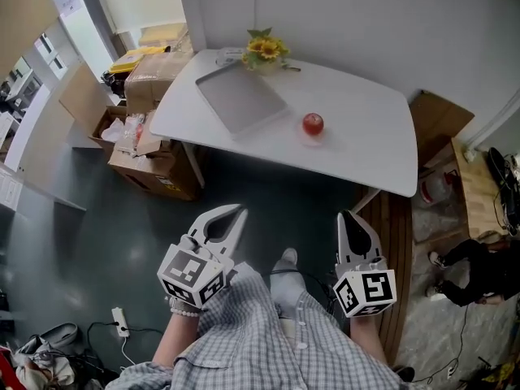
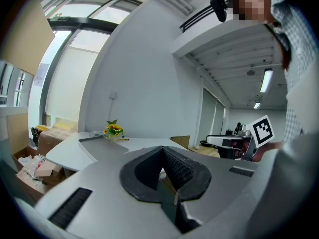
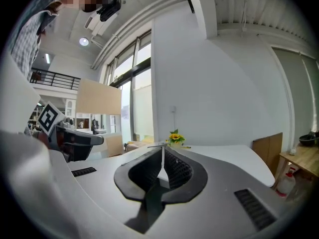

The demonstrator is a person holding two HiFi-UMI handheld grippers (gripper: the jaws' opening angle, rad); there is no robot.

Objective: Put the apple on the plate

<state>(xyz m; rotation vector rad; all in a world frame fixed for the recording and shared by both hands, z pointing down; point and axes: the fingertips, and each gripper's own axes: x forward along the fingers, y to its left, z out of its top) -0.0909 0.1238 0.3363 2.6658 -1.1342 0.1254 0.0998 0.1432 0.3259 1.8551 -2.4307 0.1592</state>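
Note:
A red apple [image 1: 313, 123] stands on the white table [image 1: 366, 149], right of the table's middle, on what looks like a small pale plate [image 1: 313, 136]. Both grippers hang over the dark floor, well short of the table's near edge. My left gripper [image 1: 238, 212] is shut and holds nothing; in the left gripper view its jaws [image 2: 162, 149] meet at the tip. My right gripper [image 1: 345, 216] is shut and empty too, its jaws [image 3: 162, 148] closed to a point. The apple is too small to make out in either gripper view.
A grey flat tray [image 1: 241, 100] and a pot of sunflowers [image 1: 266, 49] are on the table's far left part. Cardboard boxes [image 1: 154, 157] crowd the floor left of the table. On the right are a wooden bench [image 1: 475, 189], a bottle [image 1: 433, 187] and another person's legs [image 1: 467, 270].

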